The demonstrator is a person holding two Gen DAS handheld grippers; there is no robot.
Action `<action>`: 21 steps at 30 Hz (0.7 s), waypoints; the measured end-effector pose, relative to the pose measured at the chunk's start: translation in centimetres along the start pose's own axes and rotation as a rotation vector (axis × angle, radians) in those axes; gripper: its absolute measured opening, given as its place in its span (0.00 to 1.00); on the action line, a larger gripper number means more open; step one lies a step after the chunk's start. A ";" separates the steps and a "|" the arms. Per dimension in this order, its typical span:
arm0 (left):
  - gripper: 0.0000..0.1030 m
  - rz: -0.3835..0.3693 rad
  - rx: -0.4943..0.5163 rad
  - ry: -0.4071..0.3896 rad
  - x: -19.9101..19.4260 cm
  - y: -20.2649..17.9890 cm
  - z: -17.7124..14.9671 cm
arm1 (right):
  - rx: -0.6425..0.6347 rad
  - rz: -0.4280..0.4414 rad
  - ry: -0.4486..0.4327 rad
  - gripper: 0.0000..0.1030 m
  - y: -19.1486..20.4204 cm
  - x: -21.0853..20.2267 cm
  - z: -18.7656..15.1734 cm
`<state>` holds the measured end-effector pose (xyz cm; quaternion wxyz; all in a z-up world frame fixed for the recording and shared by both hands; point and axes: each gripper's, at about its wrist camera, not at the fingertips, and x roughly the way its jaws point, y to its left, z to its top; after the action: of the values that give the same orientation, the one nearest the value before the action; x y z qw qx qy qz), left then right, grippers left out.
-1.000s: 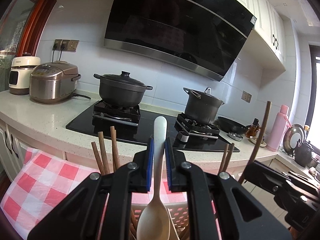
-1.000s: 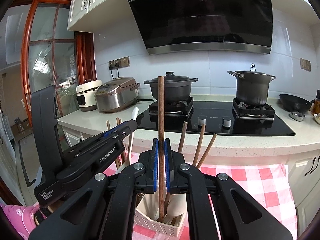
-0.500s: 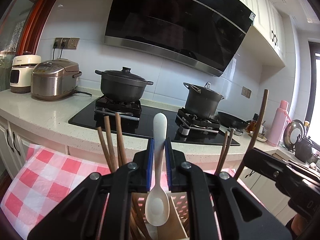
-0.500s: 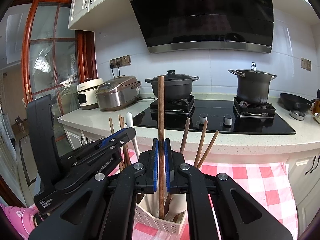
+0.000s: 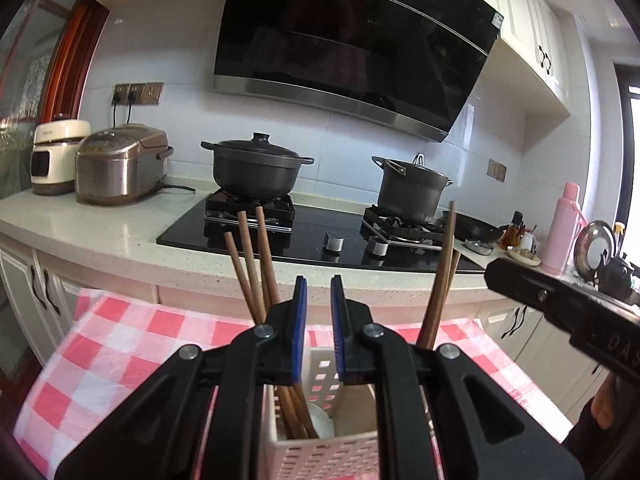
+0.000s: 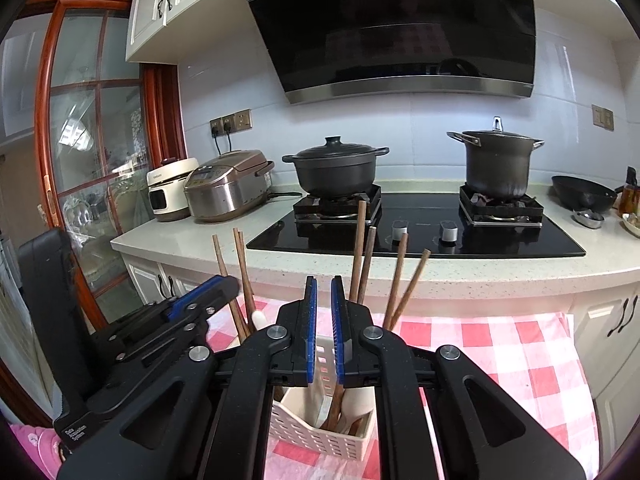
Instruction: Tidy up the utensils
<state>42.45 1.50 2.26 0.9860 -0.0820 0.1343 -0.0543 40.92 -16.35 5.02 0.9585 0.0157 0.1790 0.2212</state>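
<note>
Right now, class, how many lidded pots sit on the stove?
2: a wide black pot on the left burner, a taller grey pot on the right burner. None appear hidden.

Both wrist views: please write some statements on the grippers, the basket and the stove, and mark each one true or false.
1. The left gripper holds a white spoon. False: it is open and holds nothing.
2. The right gripper is open. True.
3. Chopsticks stand in the basket. True.
4. The basket sits on the stove. False: it sits on the checked cloth.
5. Two lidded pots are on the stove. True.
</note>
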 end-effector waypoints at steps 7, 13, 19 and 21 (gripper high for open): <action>0.29 0.024 0.002 0.002 -2.3 0.4 -0.6 | 0.004 -0.010 0.009 0.10 0.7 -1.5 -0.8; 0.56 0.064 0.033 -0.011 -6.0 0.5 -1.0 | -0.003 -0.024 0.010 0.20 1.9 -3.6 -2.2; 0.85 0.137 0.120 -0.020 -11.3 0.0 -2.3 | 0.007 -0.043 0.030 0.32 2.5 -6.1 -5.2; 0.93 0.153 0.138 -0.020 -13.1 -0.1 -3.1 | 0.003 -0.050 0.045 0.43 3.0 -7.0 -6.8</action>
<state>29.05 2.62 2.73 0.9919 -0.0041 0.1262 0.0129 31.47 -17.00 1.32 0.9594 0.0078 0.2013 0.1972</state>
